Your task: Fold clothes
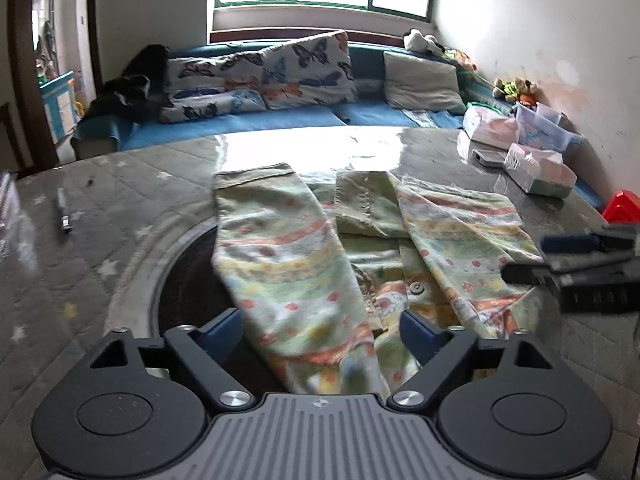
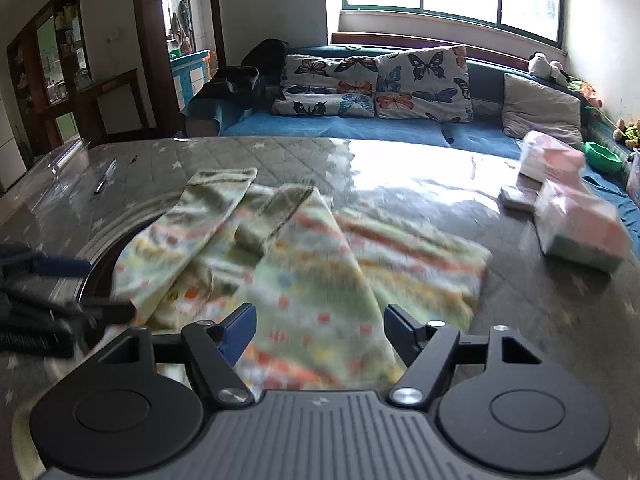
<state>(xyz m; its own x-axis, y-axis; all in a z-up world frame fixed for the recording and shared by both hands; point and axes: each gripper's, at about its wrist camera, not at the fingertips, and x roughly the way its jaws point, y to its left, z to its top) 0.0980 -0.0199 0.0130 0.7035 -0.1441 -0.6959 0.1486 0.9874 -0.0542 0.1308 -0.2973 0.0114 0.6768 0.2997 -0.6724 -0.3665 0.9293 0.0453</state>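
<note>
The patterned shirt [image 1: 304, 264] is lying spread on the worktop [image 1: 100, 208], on the near side of the tissue boxes [image 1: 536, 168], with both sleeves crossing over its body, probably to narrow it for the next fold. The left claw [image 1: 322, 326] is hanging low over the shirt's near edge, wide apart and gripping nothing. The right claw [image 2: 320, 322] is sitting alongside, equally wide and empty, both pointing forward along the cloth.

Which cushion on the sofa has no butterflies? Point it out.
The plain grey cushion, rightmost on the blue sofa. The two butterfly cushions left of it carry printed butterflies.
</note>
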